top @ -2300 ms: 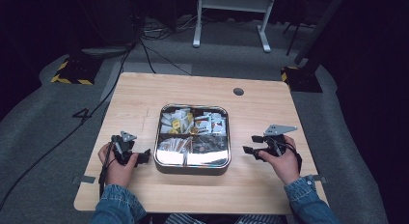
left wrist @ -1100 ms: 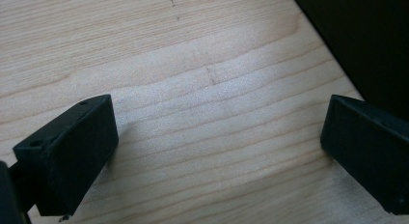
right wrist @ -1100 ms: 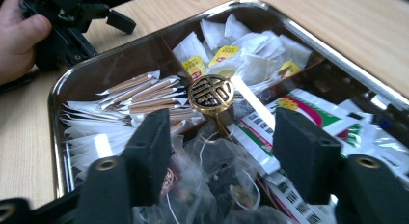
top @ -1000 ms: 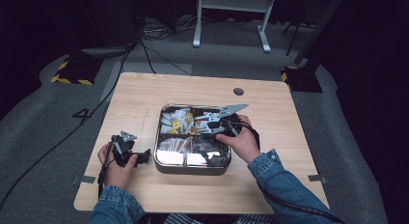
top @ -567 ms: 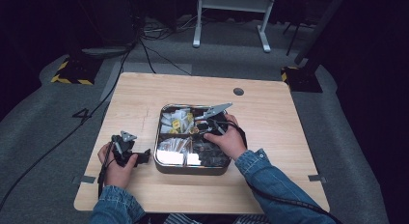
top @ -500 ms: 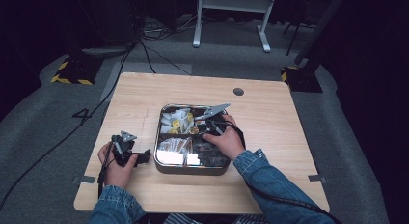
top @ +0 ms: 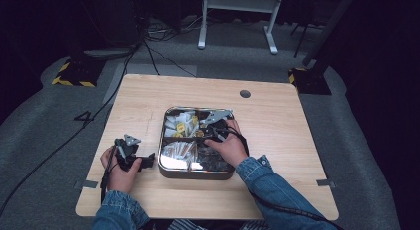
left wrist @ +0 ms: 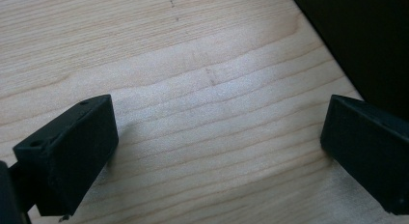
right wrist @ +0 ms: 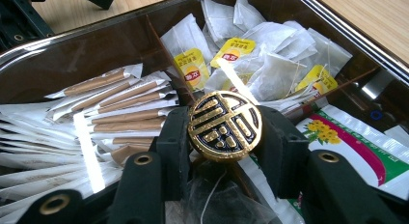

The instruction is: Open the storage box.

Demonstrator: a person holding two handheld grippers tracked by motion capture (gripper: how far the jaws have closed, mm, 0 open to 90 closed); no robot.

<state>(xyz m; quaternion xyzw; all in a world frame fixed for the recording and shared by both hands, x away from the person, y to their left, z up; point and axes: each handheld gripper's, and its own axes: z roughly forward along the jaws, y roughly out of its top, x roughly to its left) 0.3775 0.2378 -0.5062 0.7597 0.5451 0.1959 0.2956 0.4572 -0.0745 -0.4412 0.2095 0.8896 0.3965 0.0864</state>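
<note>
I have the right gripper point(right wrist: 224, 132) down in the middle of the compartmented metal tray point(top: 166, 163), its jaws just closing onto the round gold-and-black knob point(right wrist: 224, 125) that stands where the dividers meet. In the right gripper view both jaws appear to sit against the knob's sides, so I judge this the grasp step, the grip barely made. The next move calls for a firm clamp and then a straight lift, slowly, since the knob looks smooth and the tea bags point(right wrist: 270, 64) crowd close around it.

My left gripper point(top: 130, 153) rests on the worktop point(top: 277, 116) just left of the tray, jaws wide apart with bare wood between them.

By count: one tray with four compartments, one knob, two grippers. I make out four yellow tea-bag tags, a stack of paper-wrapped sticks point(right wrist: 115, 105) too many to count, and one flower-printed sachet point(right wrist: 357, 147).
</note>
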